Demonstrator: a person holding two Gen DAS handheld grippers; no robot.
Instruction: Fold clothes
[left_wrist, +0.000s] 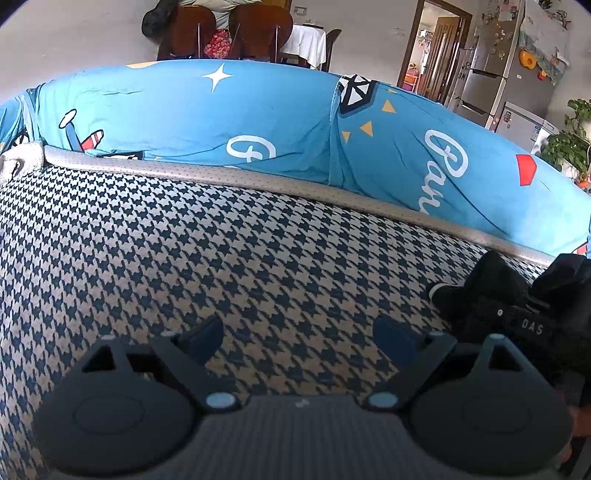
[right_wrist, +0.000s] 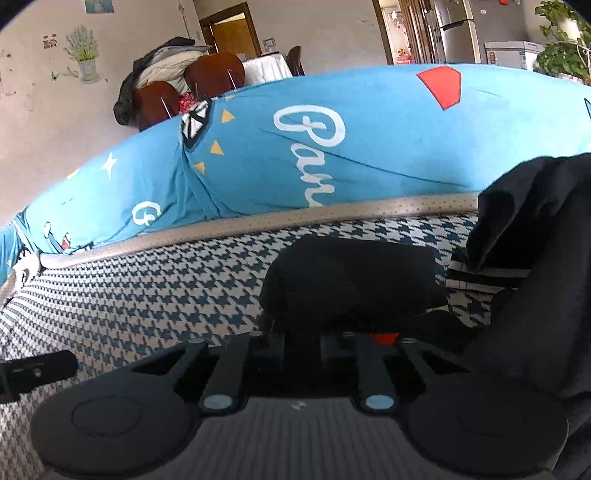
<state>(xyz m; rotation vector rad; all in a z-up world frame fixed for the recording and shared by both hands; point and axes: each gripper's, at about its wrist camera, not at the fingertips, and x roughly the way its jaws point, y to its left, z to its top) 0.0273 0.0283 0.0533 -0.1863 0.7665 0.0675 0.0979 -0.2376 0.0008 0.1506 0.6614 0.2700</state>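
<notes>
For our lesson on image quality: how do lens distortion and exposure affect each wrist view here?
Left wrist view: fisheye bends the grey perforated sofa trim into an arc; black corners vignette. Right wrist view: the black fabric garment is underexposed, fold detail lost, hiding the right hand-held gripper tips; the blue printed cushion cover stays bright and sharp.

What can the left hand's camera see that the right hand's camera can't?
Only the left wrist view shows the left gripper, open over bare houndstooth sofa, and white letters "DAS" on the black garment. Only the right wrist view shows the right gripper, shut on that black garment, plus a lavender wall sticker. Both show the blue cushion cover and the fridge.
</notes>
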